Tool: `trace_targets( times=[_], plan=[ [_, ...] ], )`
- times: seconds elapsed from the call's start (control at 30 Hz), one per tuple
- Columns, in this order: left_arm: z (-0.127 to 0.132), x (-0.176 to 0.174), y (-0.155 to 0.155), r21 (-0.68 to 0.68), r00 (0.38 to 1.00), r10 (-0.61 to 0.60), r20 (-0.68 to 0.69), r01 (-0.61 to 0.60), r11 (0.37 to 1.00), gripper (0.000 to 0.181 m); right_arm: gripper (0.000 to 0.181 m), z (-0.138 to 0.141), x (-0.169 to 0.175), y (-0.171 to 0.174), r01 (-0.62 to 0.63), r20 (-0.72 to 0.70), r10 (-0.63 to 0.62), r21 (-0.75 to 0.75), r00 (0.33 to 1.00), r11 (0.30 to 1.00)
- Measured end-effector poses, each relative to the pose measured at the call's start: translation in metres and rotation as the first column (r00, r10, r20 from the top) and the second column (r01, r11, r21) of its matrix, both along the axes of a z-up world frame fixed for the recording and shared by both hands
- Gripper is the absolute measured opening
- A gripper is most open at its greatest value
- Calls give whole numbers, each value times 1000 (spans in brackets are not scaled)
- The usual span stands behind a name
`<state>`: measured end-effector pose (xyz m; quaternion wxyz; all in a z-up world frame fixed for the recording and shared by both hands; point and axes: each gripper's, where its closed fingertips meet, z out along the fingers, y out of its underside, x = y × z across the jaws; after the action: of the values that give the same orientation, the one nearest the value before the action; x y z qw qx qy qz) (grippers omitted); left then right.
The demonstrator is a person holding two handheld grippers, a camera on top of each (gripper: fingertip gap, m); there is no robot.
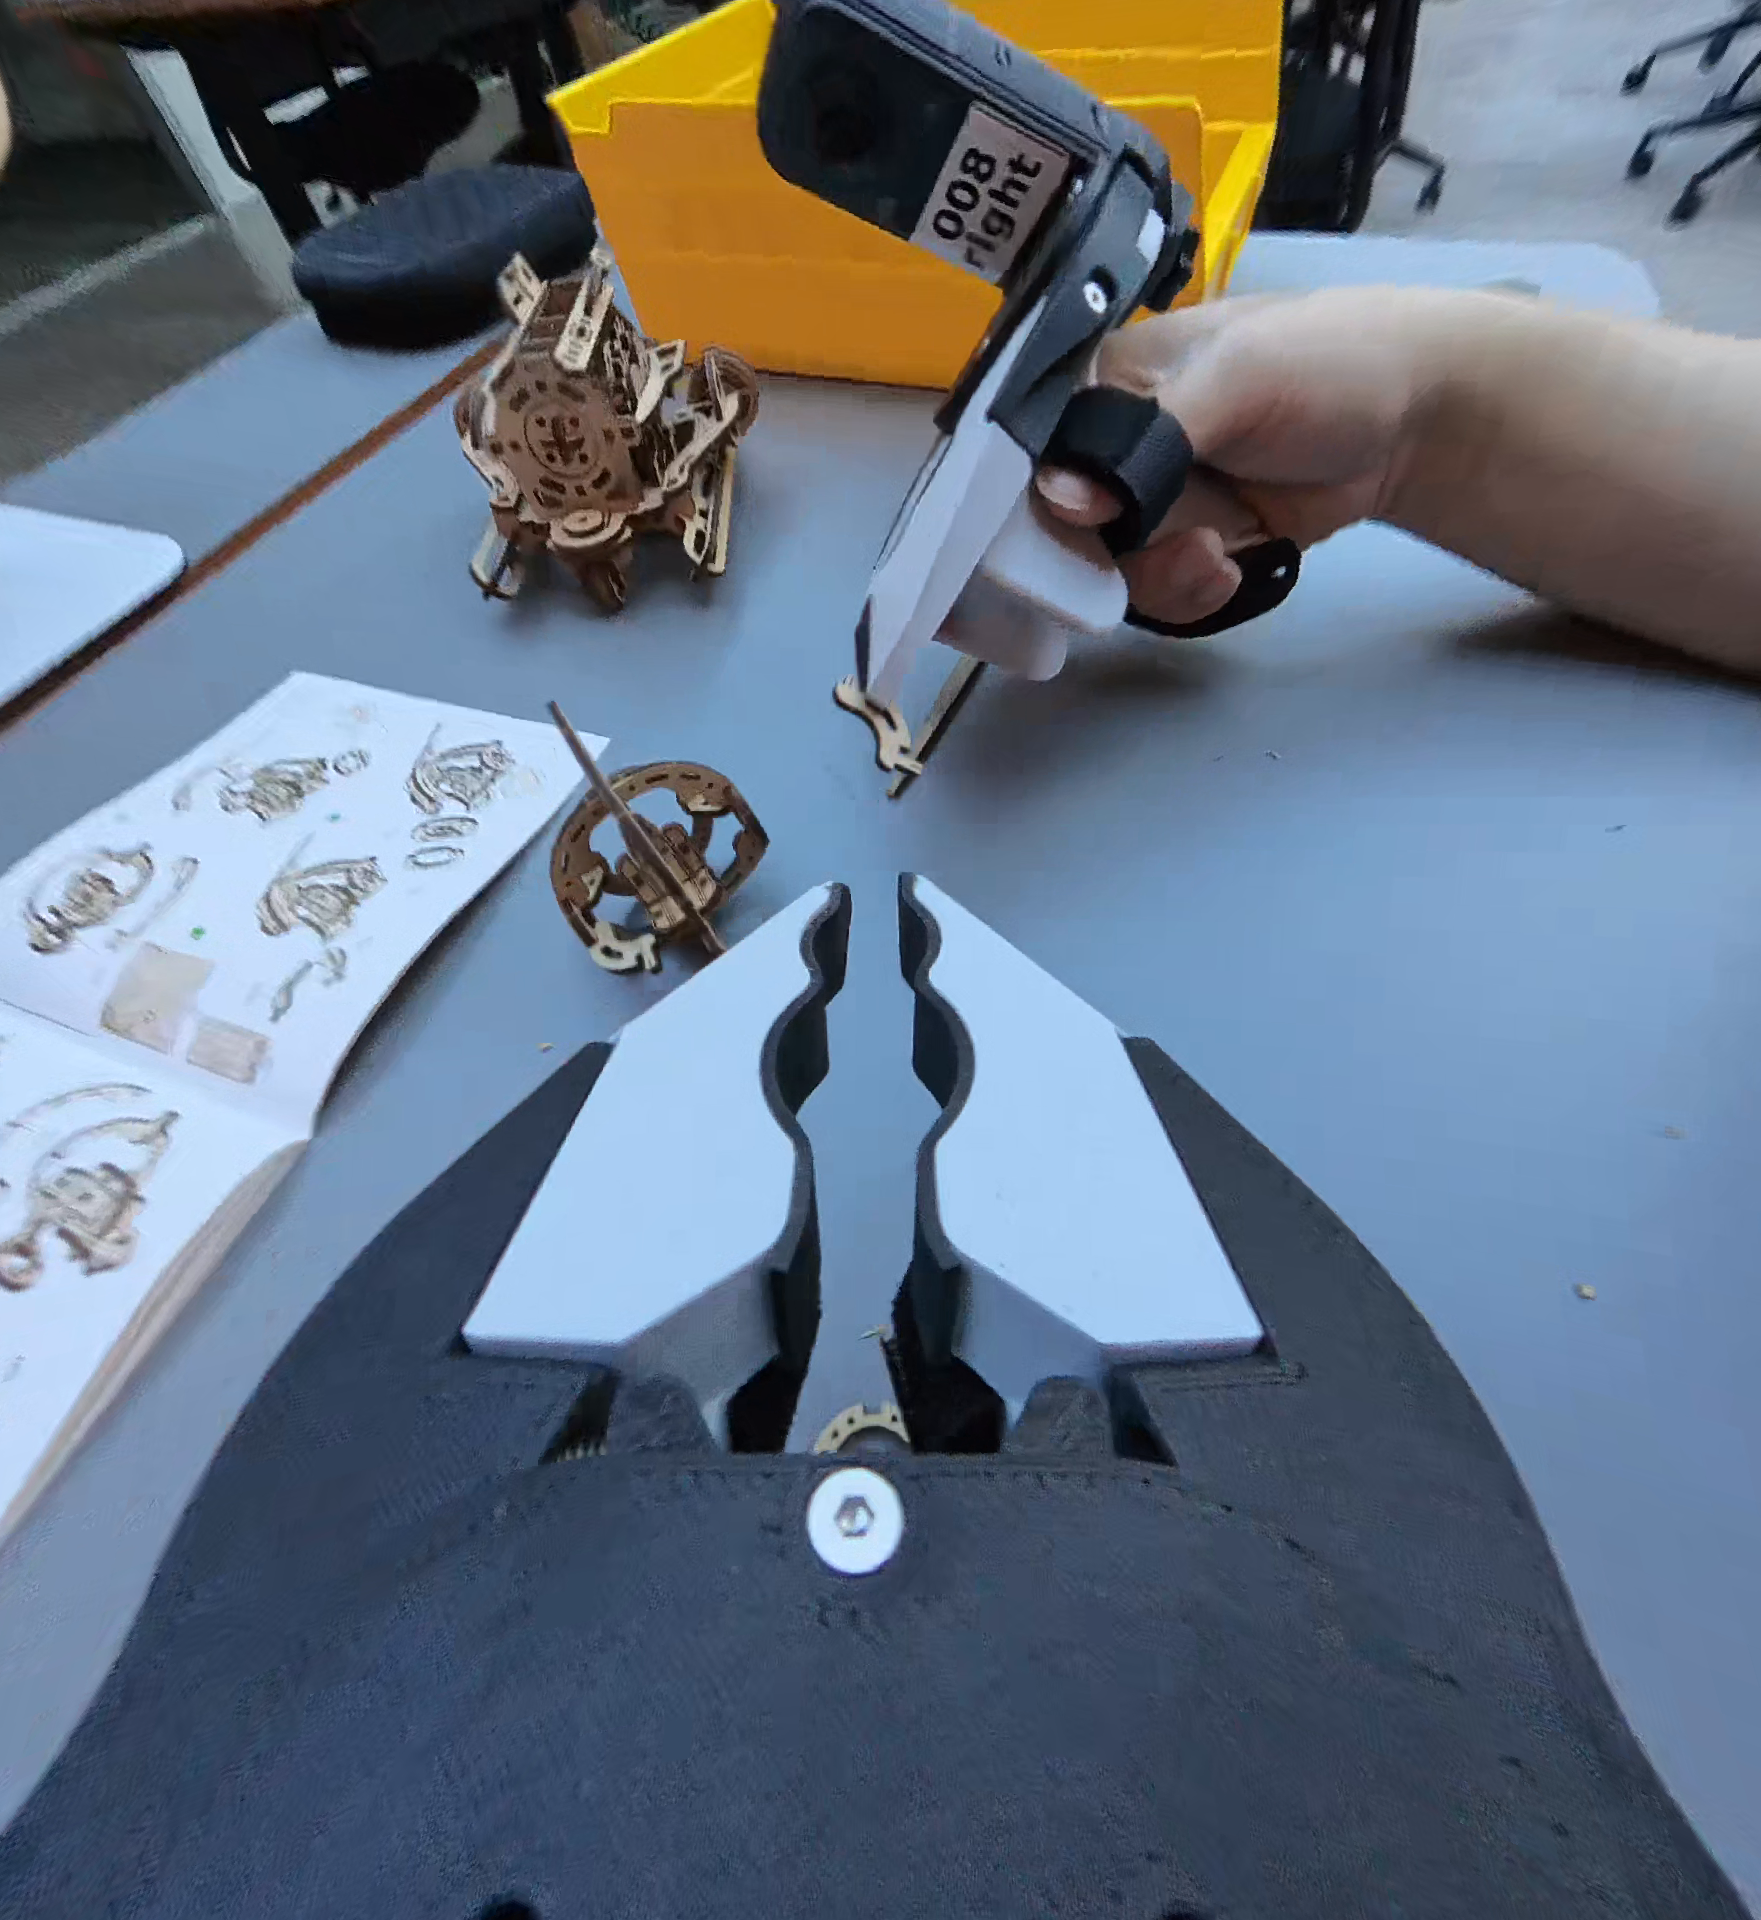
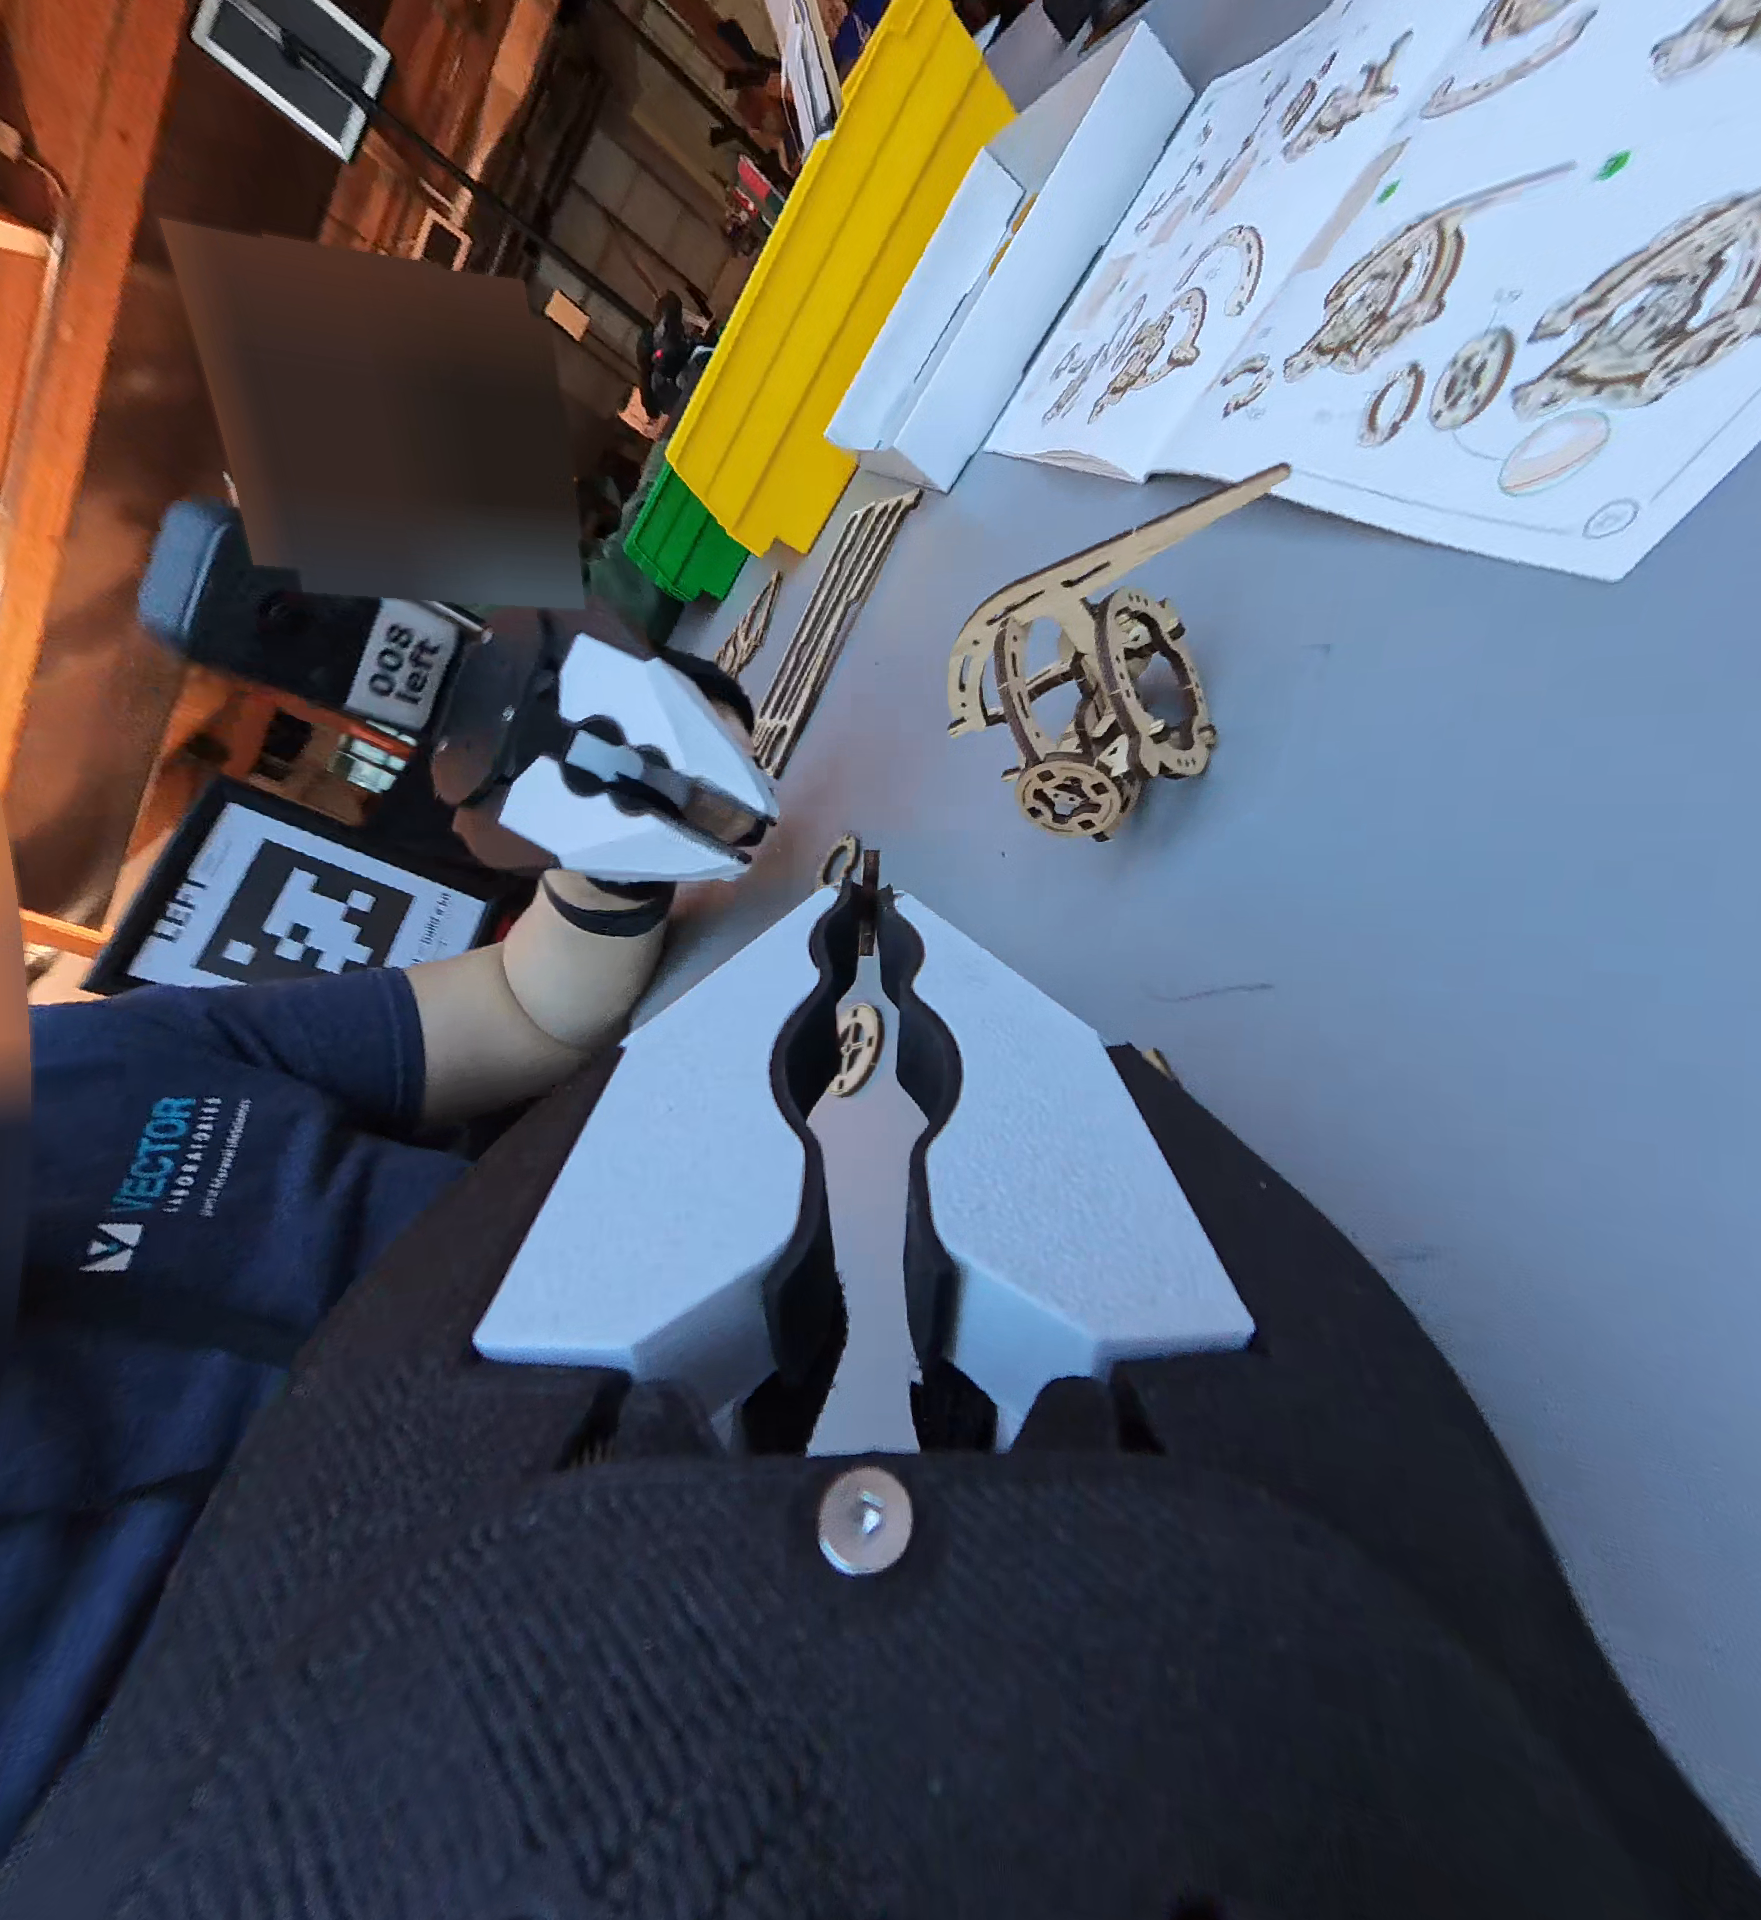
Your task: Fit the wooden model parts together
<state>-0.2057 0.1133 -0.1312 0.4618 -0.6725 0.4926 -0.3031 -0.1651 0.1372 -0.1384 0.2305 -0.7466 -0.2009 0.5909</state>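
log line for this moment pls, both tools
left tool: open, empty, above table | right tool: shut on flat wooden part, at table | wheel subassembly: untouched

Plain grey matte tabletop [image 1: 1271,935]; bright yellow plastic bin [image 1: 751,260]; pale tan laser-cut wooden model parts [image 1: 652,862] with dark burnt edges; white open instruction booklet [image 1: 232,883] printed with tan diagrams (small green dots too); white-and-black left gripper [image 1: 871,914].

Workshop, yellow bins [image 1: 803,260], office chairs [image 1: 1728,114]
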Motion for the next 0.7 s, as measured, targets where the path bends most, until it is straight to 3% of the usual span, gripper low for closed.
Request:
trace_targets(
  times=[0.17,0.33,0.4,0.53,0.7],
  plan=[
    [10,9,-9,-323,976,-7,218,79,943,7,1,-6,-11,-1,27,16,-27,-17,1000,999],
    [-5,8,-6,-422,979,102,176,-19,906,20,1,-5,-19,5,113,-37,-114,-34,993,993],
    [-10,2,-2,-381,974,177,138,-113,918,26,0,-2,-21,6,147,-94,-155,-82,983,986],
    [-8,-3,4,-111,960,279,7,-277,954,30,0,3,-27,6,167,-174,-198,-176,965,970],
    [5,3,11,189,922,379,-75,-360,914,28,0,6,-29,5,180,-232,-246,-273,941,945]
  ],
)
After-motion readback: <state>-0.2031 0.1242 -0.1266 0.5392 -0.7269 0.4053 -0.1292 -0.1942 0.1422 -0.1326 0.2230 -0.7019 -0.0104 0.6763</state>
